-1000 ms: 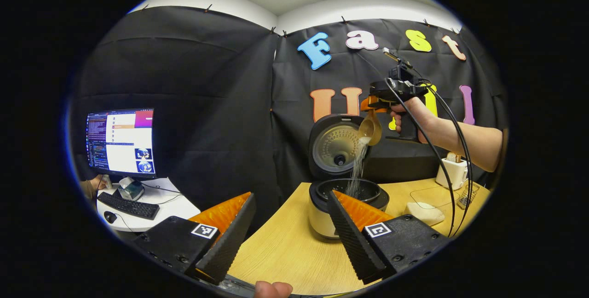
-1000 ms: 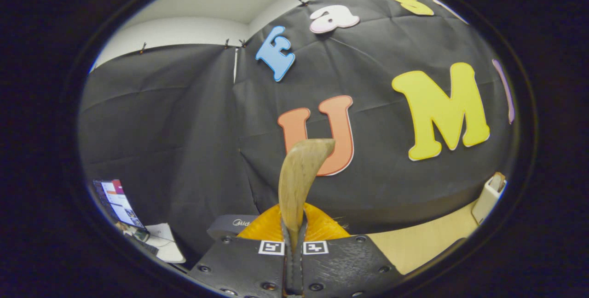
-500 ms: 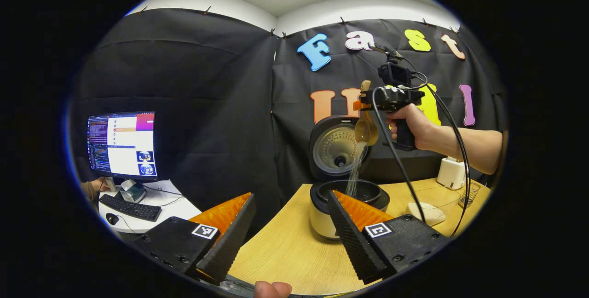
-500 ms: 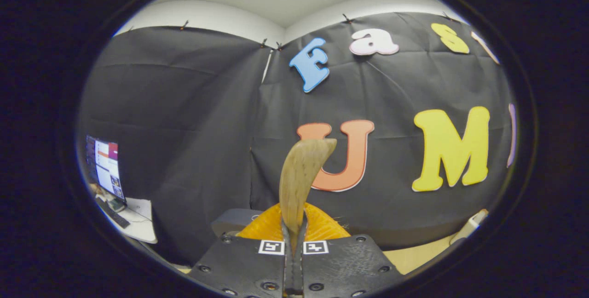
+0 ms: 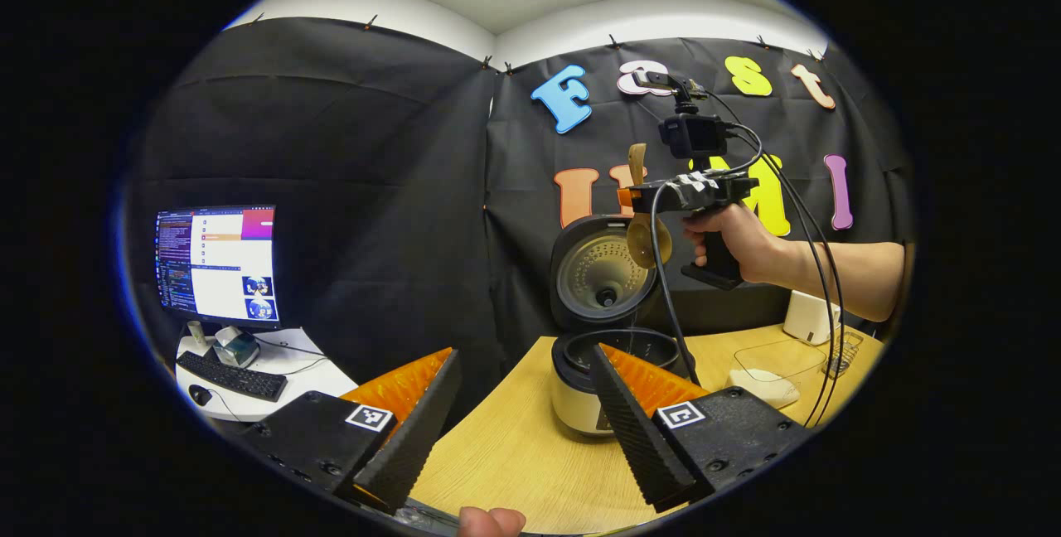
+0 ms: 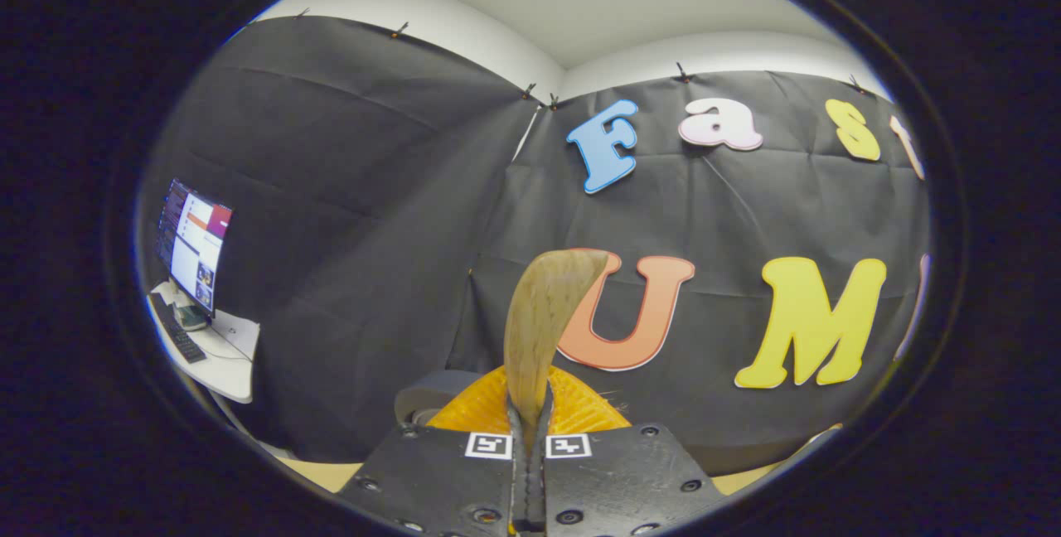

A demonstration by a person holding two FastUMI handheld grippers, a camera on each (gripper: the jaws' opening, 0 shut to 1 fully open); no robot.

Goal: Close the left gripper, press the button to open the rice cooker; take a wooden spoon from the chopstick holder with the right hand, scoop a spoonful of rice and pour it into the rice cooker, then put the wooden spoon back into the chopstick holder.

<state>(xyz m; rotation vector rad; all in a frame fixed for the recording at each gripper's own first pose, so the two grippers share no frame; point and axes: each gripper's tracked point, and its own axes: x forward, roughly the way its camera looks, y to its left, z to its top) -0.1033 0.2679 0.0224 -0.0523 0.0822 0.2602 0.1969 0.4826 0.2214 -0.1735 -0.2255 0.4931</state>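
Observation:
The rice cooker (image 5: pixel 580 388) stands on the wooden table (image 5: pixel 514 446) with its lid (image 5: pixel 598 273) swung up. Above it a hand holds my right gripper (image 5: pixel 638 191), shut on the wooden spoon (image 5: pixel 646 240), whose bowl hangs over the open pot. In the right gripper view the spoon handle (image 6: pixel 543 321) rises from between the closed fingers of my right gripper (image 6: pixel 530 437). My left gripper (image 5: pixel 522 429) stands open near the table's front edge, short of the cooker, with nothing between its fingers. The white chopstick holder (image 5: pixel 808 317) sits at the far right.
A white lump (image 5: pixel 764 385) in a clear tray (image 5: pixel 783 352) and a wire rack (image 5: pixel 841 346) lie right of the cooker. A monitor (image 5: pixel 220 259) and keyboard (image 5: pixel 232 371) sit on a white side table at the left. Black cloth walls close the back.
The stream of rice falling from the spoon into the pot has stopped. My right gripper has risen and levelled out with the spoon. The left gripper has barely moved.

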